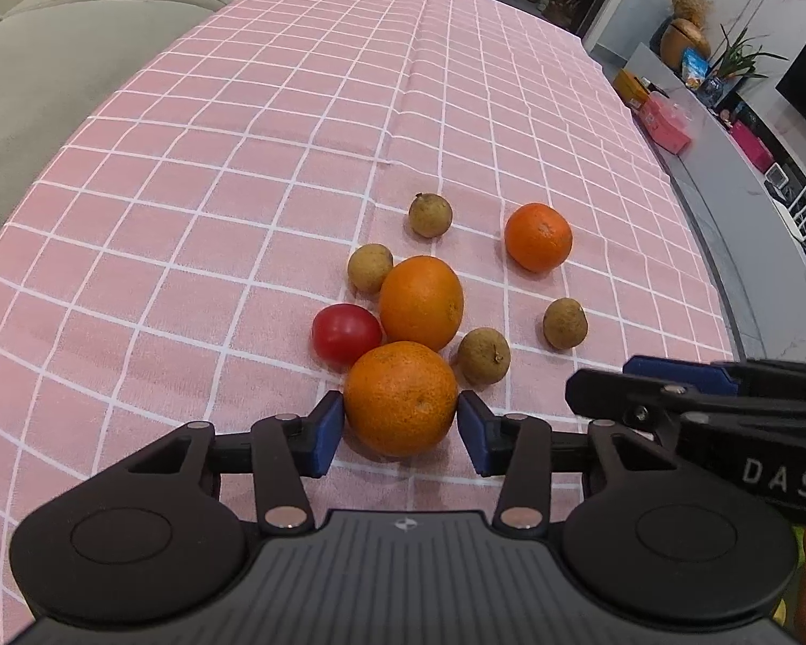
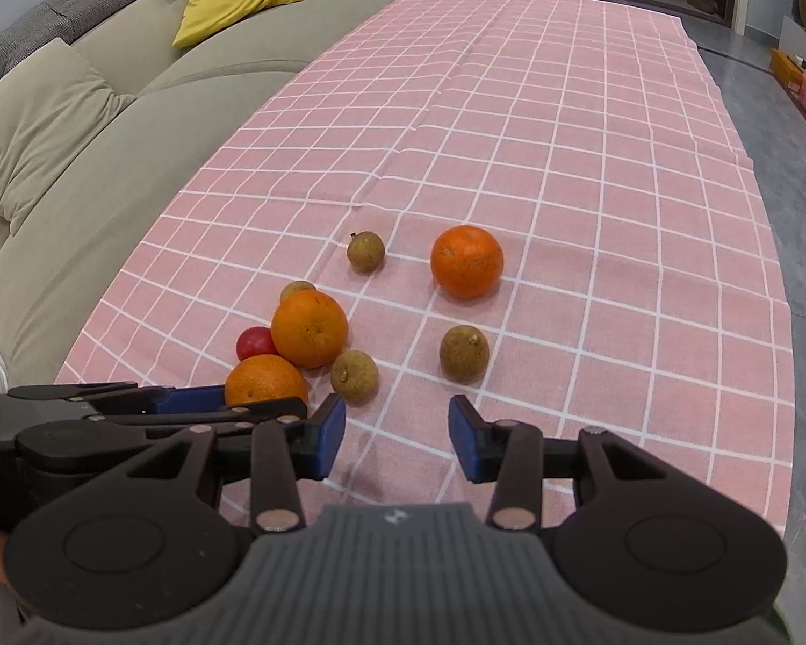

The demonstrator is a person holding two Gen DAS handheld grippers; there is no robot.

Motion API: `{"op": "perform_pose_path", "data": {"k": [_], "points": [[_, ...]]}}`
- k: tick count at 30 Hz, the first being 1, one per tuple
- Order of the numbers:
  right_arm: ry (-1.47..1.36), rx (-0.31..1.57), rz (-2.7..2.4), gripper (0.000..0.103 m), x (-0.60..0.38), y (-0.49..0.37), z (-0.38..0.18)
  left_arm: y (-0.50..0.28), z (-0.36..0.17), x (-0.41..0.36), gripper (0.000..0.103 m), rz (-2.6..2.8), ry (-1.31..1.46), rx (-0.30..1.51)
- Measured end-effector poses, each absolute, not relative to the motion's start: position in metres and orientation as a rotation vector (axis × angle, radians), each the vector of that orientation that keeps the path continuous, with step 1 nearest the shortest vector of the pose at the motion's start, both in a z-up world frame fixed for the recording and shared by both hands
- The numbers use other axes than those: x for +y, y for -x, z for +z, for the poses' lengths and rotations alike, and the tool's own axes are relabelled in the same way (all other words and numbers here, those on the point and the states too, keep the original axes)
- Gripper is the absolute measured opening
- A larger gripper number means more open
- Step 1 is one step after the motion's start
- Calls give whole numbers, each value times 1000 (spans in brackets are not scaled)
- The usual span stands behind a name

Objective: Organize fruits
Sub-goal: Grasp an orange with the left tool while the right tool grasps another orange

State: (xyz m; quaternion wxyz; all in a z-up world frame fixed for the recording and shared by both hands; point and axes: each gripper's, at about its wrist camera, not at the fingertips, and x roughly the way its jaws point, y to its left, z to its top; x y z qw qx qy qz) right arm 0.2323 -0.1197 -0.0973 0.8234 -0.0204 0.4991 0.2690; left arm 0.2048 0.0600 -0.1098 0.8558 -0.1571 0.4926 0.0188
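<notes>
I am bracketing the nearest orange [image 1: 400, 399] with my left gripper [image 1: 400, 427], pads at its sides (contact unclear). Behind that orange a second orange [image 1: 422, 302], a tomato [image 1: 346, 333] and a longan [image 1: 483, 356] are crowding it. My right gripper [image 2: 396, 441] is hovering half-open and empty.
</notes>
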Motion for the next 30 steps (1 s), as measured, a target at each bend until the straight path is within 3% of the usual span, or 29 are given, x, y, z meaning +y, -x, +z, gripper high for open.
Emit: {"op": "perform_pose_path", "data": {"k": [14,30], "points": [[132,1045,659,41,-69,-244,-99,-191,-66,108,50,200,430,962],[131,1089,655,43,-32,-269,-124,-193,-75,128,50,246,524,980]]}}
